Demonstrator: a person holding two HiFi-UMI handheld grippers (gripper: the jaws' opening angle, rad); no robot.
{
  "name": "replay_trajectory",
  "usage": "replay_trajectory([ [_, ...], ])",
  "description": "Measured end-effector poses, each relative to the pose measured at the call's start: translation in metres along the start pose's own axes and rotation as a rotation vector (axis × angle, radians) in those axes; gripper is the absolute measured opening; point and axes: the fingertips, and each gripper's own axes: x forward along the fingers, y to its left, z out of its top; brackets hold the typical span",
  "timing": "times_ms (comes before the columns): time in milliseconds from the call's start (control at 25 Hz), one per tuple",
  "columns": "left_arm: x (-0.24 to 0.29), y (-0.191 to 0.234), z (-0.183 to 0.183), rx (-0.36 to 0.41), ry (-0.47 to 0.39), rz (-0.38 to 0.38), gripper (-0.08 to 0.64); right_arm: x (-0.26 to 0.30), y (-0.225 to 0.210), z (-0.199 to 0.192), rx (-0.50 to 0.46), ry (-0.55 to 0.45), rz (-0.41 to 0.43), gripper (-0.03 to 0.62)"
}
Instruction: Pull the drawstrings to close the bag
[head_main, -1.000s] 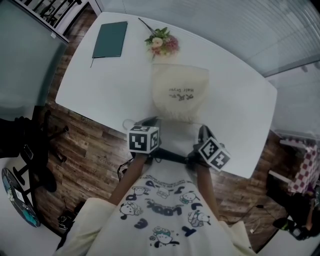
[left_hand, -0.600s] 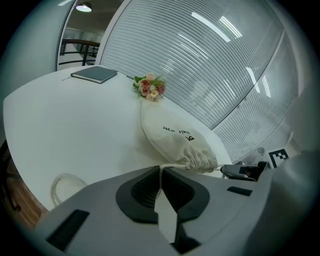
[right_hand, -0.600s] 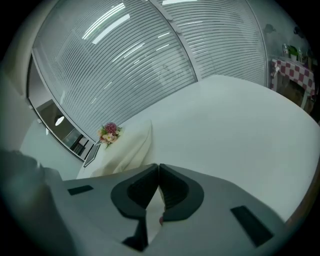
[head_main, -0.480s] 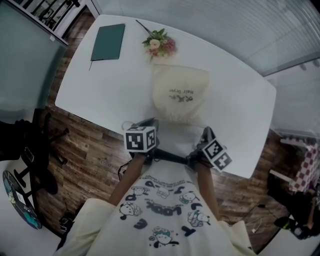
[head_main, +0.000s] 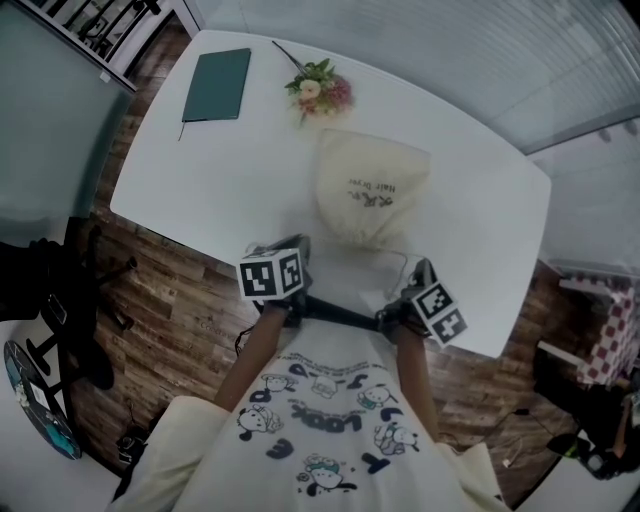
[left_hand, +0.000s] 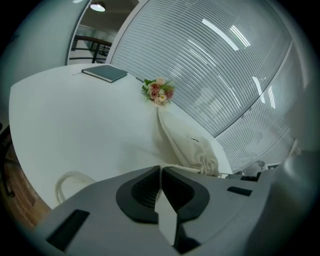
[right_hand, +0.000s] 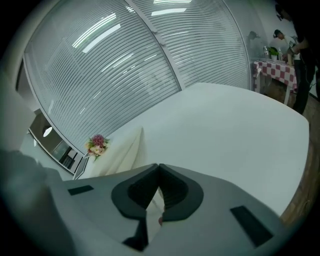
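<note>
On table (head_main: 200, 170), 12 o'clock: bag (head_main: 372, 190), neck gathered. Left gripper (left_hand: 160, 167), right gripper (right_hand: 159, 164): jaws clamped on drawstring (left_hand: 180, 168). Risk: uneven pull drags light bag toward 6 o'clock edge; thin cord slips pads.

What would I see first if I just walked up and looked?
A cream drawstring bag lies on the white table, its neck bunched toward the person. The left gripper and right gripper are each shut on a drawstring near the table's edge. Behind the bag sit pink flowers and a green notebook.
</note>
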Motion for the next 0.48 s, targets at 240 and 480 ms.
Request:
replay_trajectory([
  [240, 0.001, -0.007, -0.005, 0.101, 0.021, -0.015, 0.048, 0.001, -0.005, -0.006, -0.004, 0.018, 0.01, 0.014],
  [480, 0.001, -0.008, -0.011, 0.167, 0.051, -0.034, 0.051, 0.005, -0.01, -0.02, -0.149, 0.093, -0.025, 0.015],
])
